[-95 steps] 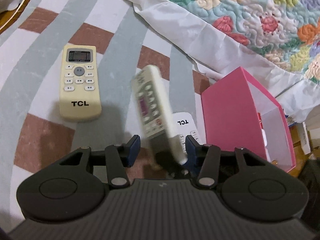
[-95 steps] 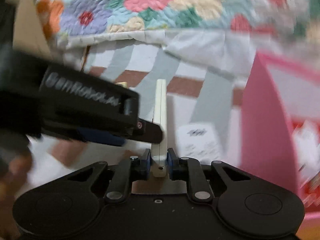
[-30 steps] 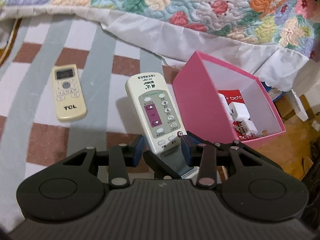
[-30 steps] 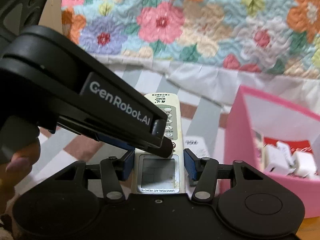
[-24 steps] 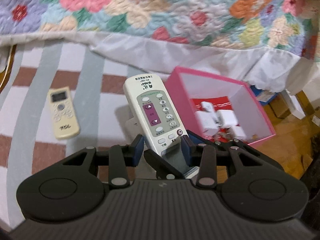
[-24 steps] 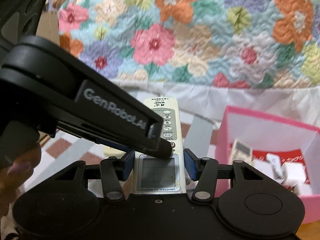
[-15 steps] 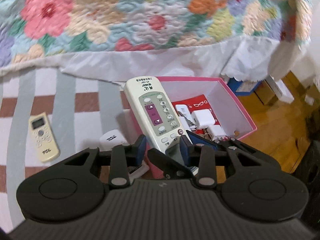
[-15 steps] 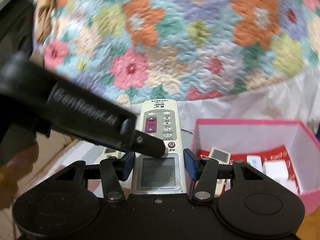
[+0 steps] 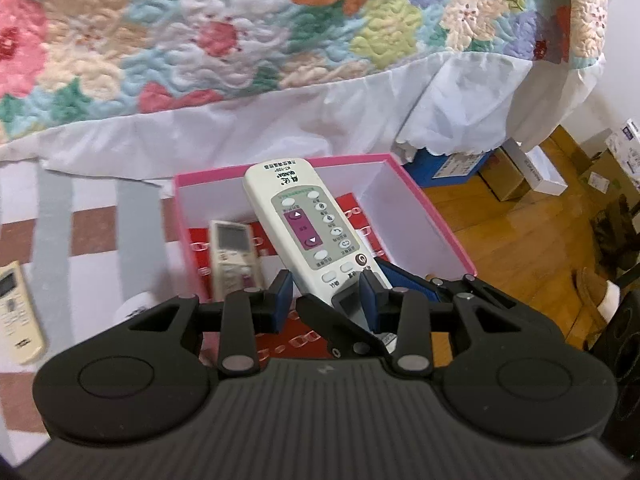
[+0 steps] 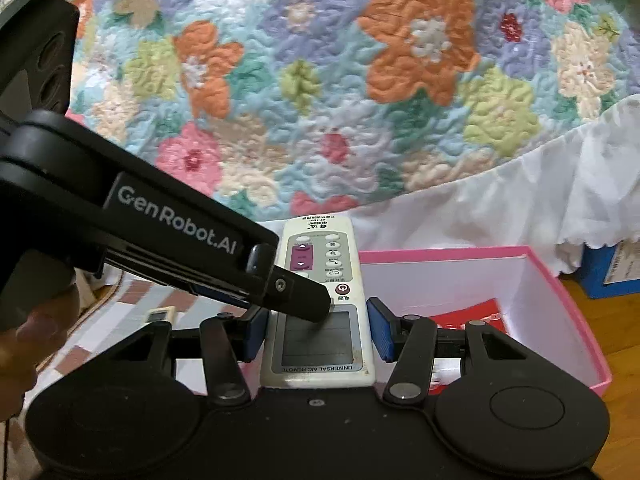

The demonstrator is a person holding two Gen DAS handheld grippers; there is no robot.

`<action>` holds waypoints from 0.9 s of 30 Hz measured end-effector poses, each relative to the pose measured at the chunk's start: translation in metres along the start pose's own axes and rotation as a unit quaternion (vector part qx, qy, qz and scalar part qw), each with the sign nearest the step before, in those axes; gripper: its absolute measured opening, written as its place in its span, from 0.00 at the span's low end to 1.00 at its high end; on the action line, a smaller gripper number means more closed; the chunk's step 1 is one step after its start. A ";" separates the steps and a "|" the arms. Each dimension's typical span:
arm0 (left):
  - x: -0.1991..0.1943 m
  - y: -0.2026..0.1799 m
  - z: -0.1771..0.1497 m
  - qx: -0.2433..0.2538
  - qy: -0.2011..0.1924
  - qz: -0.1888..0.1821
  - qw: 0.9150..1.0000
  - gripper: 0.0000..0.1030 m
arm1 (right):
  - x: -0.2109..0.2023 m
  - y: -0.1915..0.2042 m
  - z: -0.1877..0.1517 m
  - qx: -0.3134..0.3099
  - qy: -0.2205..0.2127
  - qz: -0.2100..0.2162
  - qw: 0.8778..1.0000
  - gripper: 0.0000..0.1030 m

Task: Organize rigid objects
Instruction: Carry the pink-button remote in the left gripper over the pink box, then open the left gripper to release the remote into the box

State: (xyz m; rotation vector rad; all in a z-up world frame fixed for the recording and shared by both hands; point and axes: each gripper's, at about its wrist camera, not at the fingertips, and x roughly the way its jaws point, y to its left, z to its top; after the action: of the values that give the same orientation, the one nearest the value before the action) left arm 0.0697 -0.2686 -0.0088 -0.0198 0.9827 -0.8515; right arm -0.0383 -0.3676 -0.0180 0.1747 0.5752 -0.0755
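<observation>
A white air-conditioner remote (image 10: 320,264) hangs face up over the open pink box (image 9: 436,224). My right gripper (image 10: 316,330) is shut on the remote's two long sides at its screen end. My left gripper (image 9: 326,296) reaches in from the left, jaws partly apart and open. One of its fingers (image 10: 298,292) lies on top of the remote's screen, and its pads do not clamp the remote. In the left wrist view the right gripper's fingers (image 9: 336,320) cross under the remote (image 9: 304,216). A yellowed remote (image 9: 232,252) lies inside the box on a red lining.
Two more remotes lie on the striped rug at the left, a TCL one (image 9: 16,312) and a white one (image 9: 134,304). A flowered quilt (image 10: 360,100) and white bed skirt hang behind the box. Cardboard boxes (image 9: 532,168) stand on the wooden floor at the right.
Both grippers have carried the remote up and to the right, from over the rug to above the pink box. Earlier the right gripper held it edge-on; now it holds it flat by its sides.
</observation>
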 end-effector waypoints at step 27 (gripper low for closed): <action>0.150 0.026 0.007 -0.086 0.109 0.003 0.990 0.35 | 0.112 -0.096 -0.027 0.105 0.201 -0.032 0.973 0.56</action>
State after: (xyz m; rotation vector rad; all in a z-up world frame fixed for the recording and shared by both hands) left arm 0.1315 -0.3493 -0.1224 -0.0726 1.2605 -0.7725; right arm 0.0295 -0.4593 -0.1158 0.3832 0.9788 -0.1662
